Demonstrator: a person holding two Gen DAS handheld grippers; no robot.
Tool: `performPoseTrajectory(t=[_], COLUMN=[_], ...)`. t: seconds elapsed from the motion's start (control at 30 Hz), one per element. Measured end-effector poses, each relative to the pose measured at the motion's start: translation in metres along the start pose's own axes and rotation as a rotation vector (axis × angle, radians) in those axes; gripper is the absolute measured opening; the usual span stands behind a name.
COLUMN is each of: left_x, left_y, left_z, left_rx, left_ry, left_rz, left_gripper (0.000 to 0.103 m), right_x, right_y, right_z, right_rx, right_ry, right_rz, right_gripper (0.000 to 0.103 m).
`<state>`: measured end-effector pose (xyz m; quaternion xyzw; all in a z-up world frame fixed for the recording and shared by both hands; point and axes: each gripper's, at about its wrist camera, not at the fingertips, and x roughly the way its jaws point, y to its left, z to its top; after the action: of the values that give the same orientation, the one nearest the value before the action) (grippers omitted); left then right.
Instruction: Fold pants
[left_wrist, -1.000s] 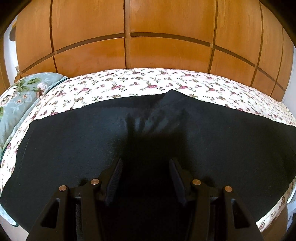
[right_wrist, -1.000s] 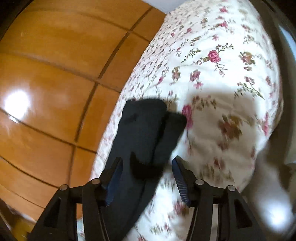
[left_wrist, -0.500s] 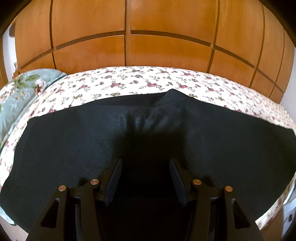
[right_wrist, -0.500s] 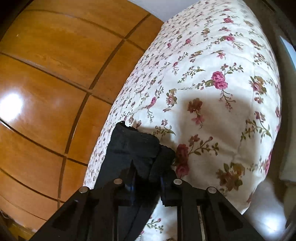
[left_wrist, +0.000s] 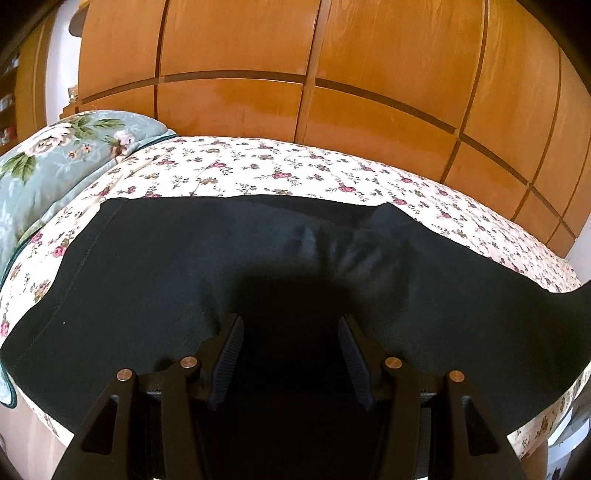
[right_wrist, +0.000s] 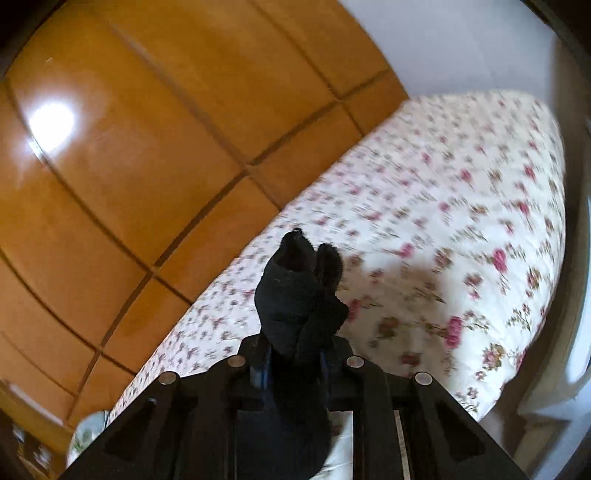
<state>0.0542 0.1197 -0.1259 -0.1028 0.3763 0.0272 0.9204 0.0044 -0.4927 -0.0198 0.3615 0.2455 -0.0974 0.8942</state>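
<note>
Black pants lie spread flat across the flowered bed in the left wrist view, with a small bump in the cloth near the far edge. My left gripper is open and empty, hovering just above the middle of the pants. In the right wrist view my right gripper is shut on a bunched end of the black pants and holds it lifted above the flowered bedspread. That view is blurred by motion.
A wooden wardrobe runs behind the bed, and shows in the right wrist view too. A light green flowered pillow lies at the left end of the bed. A white wall is at the far end.
My right gripper closed on the end of the pants and lifted it up off the bed. My left gripper stayed open and shifted a little to the left over the pants.
</note>
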Motion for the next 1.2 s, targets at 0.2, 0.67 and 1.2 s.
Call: performPoseTrajectory(t=[0.2,0.67,1.2], left_x=[-0.005,-0.016,-0.031], left_y=[0.007,0.010,0.012], left_z=[-0.004,-0.015,-0.022], left_rx=[-0.052,-0.071,-0.083], left_ry=[-0.004,-0.006,0.009], left_rz=[-0.016,-0.060,-0.120], left_gripper=[0.054,0.054,0.065], right_x=[-0.019,-0.025,0.072], right_y=[0.061,0.195,0.245], right_z=[-0.010,-0.092,-0.237], right_rx=[-0.127,-0.396,-0.650], right_ry=[-0.039,0.011,0.351], right_rz=[0.040,0.257,0.295], right_gripper=[0.020,0.020,0.023])
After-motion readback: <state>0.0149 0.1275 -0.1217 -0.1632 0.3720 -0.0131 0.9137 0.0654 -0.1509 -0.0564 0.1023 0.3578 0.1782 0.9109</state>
